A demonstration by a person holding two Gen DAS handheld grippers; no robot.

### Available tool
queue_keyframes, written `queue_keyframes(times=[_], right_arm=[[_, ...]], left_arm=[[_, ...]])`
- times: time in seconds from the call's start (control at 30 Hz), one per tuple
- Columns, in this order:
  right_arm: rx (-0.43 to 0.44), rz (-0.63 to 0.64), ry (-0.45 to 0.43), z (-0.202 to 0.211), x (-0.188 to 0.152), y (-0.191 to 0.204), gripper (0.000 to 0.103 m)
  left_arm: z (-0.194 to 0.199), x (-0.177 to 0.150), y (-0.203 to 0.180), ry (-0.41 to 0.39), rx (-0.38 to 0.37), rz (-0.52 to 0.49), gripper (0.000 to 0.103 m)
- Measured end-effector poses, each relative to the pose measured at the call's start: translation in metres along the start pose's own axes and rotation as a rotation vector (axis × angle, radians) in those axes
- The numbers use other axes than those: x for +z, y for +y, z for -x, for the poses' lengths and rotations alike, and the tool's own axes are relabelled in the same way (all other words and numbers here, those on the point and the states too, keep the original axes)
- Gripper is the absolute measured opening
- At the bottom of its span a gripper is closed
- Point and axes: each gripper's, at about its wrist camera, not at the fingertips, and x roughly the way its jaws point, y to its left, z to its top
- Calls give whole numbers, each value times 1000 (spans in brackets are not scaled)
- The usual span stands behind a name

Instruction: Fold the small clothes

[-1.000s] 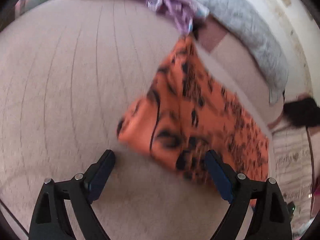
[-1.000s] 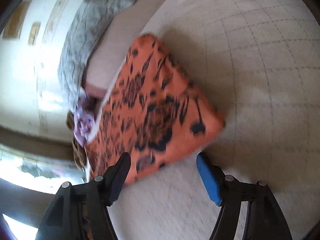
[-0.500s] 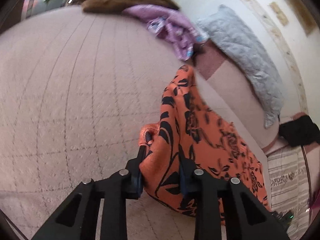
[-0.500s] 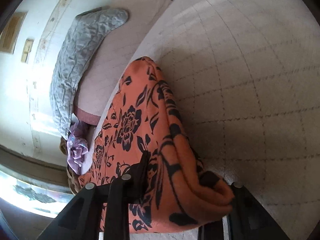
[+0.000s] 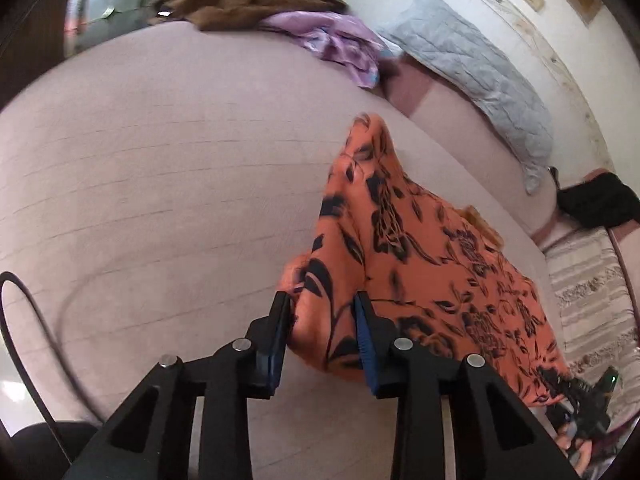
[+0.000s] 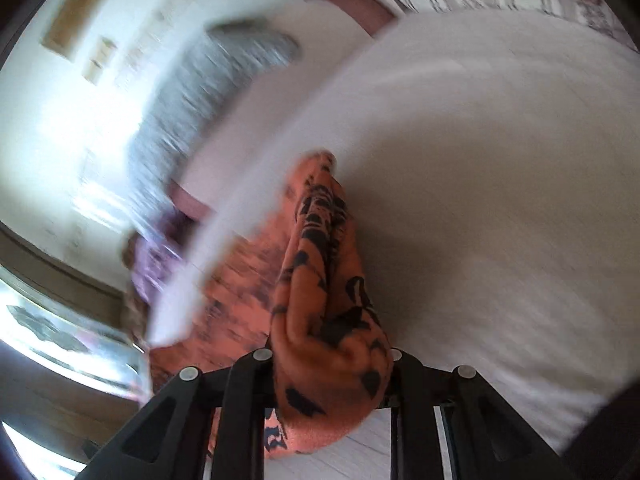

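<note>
An orange garment with a black flower print (image 5: 424, 256) lies on the pale quilted bed (image 5: 168, 168). My left gripper (image 5: 322, 328) is shut on its near corner, which bunches between the blue pads. The rest of the cloth stretches away to the right, lifted off the bed. In the right wrist view, my right gripper (image 6: 332, 364) is shut on another bunched corner of the same orange garment (image 6: 320, 280), held above the bed (image 6: 500, 200). That view is blurred by motion.
A purple garment (image 5: 340, 44) and a brown one (image 5: 248, 0) lie at the bed's far edge. A grey quilted pillow (image 5: 480, 68) lies against the wall, a black item (image 5: 596, 200) beyond it. A striped rug (image 5: 588, 300) covers the floor on the right.
Both grippers were open beside the flat garment, then shut on its corners. Now both have lifted the cloth off the bed, and the right one is moving fast.
</note>
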Motion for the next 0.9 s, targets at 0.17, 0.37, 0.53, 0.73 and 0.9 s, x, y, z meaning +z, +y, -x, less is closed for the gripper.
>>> queue_keyframes(times=[0.17,0.37,0.53,0.73,0.9], right_arm=[[-56,-170,-50,30,9,-48,40],[-10,80,-108,66,17,0,40],[-14,191,68,20,-14,29,37],[-124,296,119,-2,-14,42,35],[-121,290,73,-32,39,72,35]], left_arm=[[50,16,-2,-219,115,-39,45],[33,23,-62,-232,151,-272,62],[-38,0,-75,-26,285,-418,67],[-49,0,-49,42,295,-349,86],[-60,1,-47,36,330,-309,100]])
